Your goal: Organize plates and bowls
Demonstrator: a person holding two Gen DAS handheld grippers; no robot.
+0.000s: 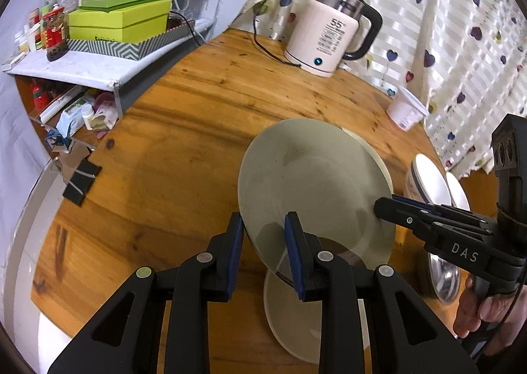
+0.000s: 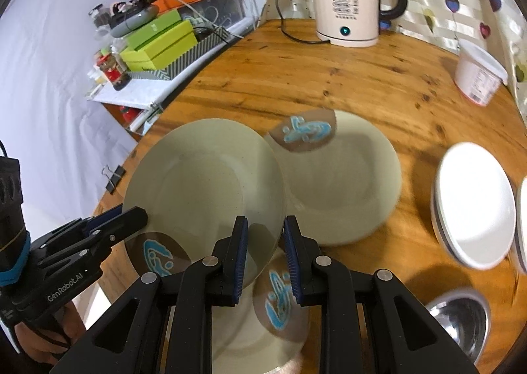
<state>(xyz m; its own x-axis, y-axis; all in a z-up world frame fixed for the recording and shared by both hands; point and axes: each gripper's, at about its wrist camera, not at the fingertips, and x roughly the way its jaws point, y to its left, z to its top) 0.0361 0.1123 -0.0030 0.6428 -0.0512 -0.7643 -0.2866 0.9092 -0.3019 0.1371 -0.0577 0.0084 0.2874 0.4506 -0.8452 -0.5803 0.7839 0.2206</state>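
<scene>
Both tongs, left (image 1: 263,255) and right (image 2: 263,262), clamp opposite rims of my plate (image 2: 204,183); I hold it tilted above the counter (image 2: 329,77) for stacking on another plate (image 2: 346,176).

Pale green plate (image 2: 204,173) with brown-and-blue patch; orange-brown wooden table (image 2: 296,84).

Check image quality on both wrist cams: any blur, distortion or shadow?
Left wrist: strong fisheye bend with dark corners; gripper shadow falls on the held plate; kettle sharp. Right wrist: same bend; white bowl and far plate edges smeared by motion; held plate and kettle crisp; steel bowl shows glare.
</scene>
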